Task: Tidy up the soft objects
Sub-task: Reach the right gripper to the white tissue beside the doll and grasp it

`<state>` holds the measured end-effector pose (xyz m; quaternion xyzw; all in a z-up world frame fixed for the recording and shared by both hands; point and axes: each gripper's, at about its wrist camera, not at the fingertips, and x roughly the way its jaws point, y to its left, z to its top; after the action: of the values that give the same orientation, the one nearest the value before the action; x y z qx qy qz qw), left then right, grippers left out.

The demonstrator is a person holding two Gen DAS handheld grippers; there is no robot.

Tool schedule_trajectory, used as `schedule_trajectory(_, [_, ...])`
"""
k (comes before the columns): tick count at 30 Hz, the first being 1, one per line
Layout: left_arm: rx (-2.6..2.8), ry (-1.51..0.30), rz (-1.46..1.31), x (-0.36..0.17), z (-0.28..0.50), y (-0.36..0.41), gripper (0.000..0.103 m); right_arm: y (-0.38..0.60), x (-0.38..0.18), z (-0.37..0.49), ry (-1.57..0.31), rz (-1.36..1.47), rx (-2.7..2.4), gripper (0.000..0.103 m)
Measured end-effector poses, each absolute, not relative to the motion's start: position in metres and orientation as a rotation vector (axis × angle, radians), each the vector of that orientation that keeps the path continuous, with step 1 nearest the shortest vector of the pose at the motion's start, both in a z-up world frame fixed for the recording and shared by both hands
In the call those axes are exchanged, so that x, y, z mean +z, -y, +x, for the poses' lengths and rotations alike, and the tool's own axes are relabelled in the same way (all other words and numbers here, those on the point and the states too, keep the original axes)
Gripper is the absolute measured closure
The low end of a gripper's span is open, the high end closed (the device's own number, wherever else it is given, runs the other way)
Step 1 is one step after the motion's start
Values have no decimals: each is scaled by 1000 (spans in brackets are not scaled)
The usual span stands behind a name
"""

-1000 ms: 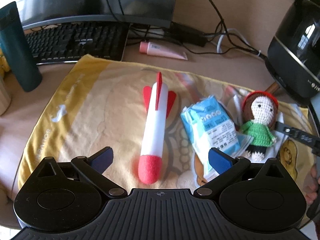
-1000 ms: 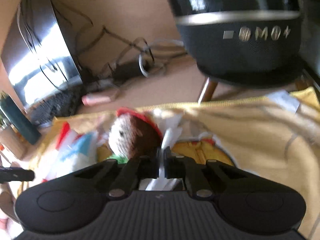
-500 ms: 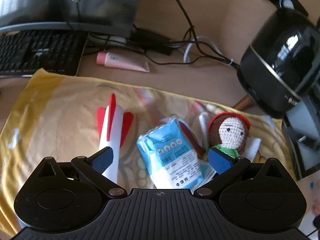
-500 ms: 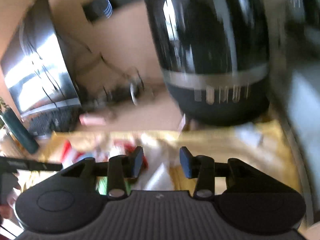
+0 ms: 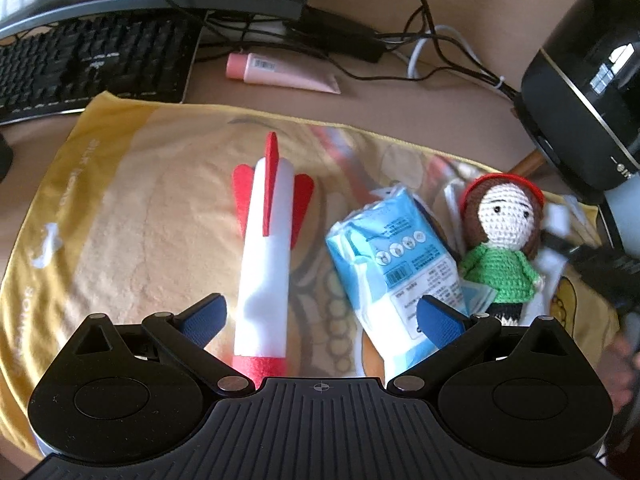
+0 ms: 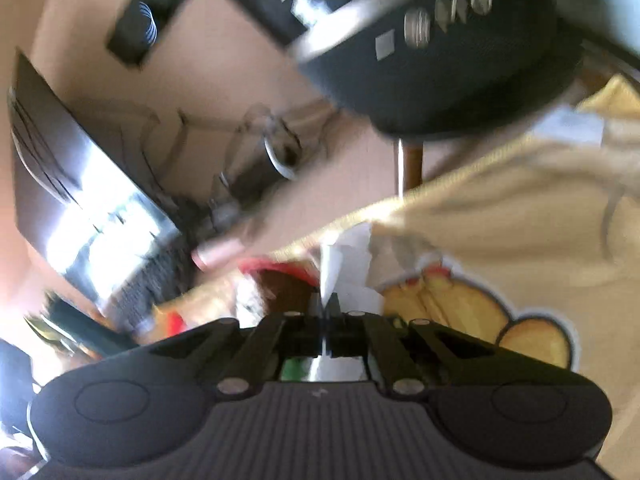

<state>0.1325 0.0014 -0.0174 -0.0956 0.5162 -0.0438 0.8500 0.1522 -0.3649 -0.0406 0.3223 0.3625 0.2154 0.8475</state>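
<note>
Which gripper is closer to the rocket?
Left. The left gripper hangs open right over the rocket, its fingers either side of it. The right gripper is shut, over past the doll.

Your left wrist view is sharp and warmly sunlit on the yellow towel (image 5: pixel 120 208), with window glare on the black speaker (image 5: pixel 592 92) beyond the towel's far right corner. Fisheye bending curves the keyboard (image 5: pixel 92 68) behind the towel. Your right wrist view is heavily motion-blurred; the monitor (image 6: pixel 84 208) reflects blown-out light.
</note>
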Motion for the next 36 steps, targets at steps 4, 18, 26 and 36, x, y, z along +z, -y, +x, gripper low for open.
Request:
schedule_trajectory(4, [-116,-1093,-210,-17,134,4,0,390,0,139,-646,757,483,101])
schedule_trajectory(18, [-224,-1066,-185,-13,128,35,0,384,-6,115,-782,369,324,83])
schedule_trajectory(26, [-40,-1019,-188,-15,124,-9,0,339,5,113,-689,-13,350,18])
schedule_trajectory(36, [50,-1089,-329,-31,120,-46,0,312,-43,134,-884,-2,590,30])
